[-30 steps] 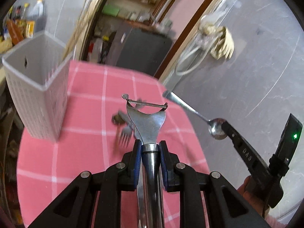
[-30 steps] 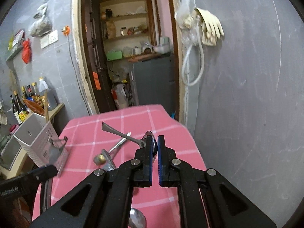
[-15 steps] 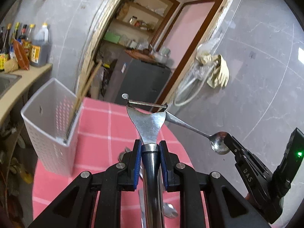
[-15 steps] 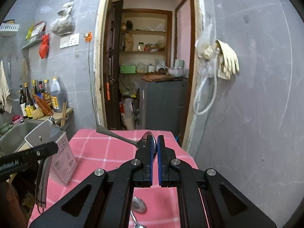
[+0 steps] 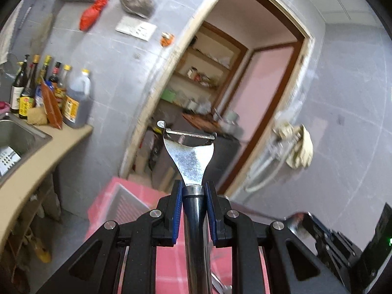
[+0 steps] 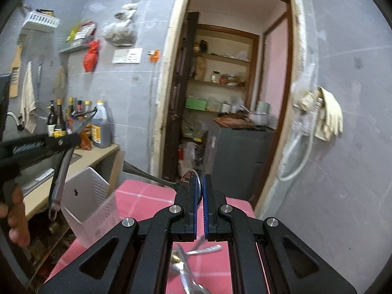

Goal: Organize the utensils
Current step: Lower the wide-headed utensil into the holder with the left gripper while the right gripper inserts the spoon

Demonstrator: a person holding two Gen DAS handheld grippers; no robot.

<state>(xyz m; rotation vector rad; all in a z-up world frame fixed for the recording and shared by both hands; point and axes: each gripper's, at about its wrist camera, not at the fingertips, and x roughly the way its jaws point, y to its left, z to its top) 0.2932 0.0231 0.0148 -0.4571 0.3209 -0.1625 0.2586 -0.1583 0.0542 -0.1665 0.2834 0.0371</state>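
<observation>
My left gripper [image 5: 193,193] is shut on a steel peeler [image 5: 189,152], head up and pointing forward, held high above the pink checked table [image 5: 169,264]. In the right wrist view the peeler [image 6: 61,171] hangs from the left gripper [image 6: 71,140] above the white perforated utensil holder [image 6: 90,203]. My right gripper [image 6: 201,188] is shut on a metal spoon [image 6: 156,178] by its bowl, handle pointing left toward the holder. Loose utensils [image 6: 193,254] lie on the table below the right gripper.
A counter [image 5: 36,161] with a steel sink [image 5: 14,137] and several bottles [image 5: 49,90] stands left of the table. An open doorway with shelves [image 6: 220,85] is straight ahead. A glove and hose [image 6: 325,115] hang on the grey wall at right.
Both grippers have risen and tilted upward with their utensils. The table and holder have dropped low in both views. The left gripper now holds the peeler over the holder.
</observation>
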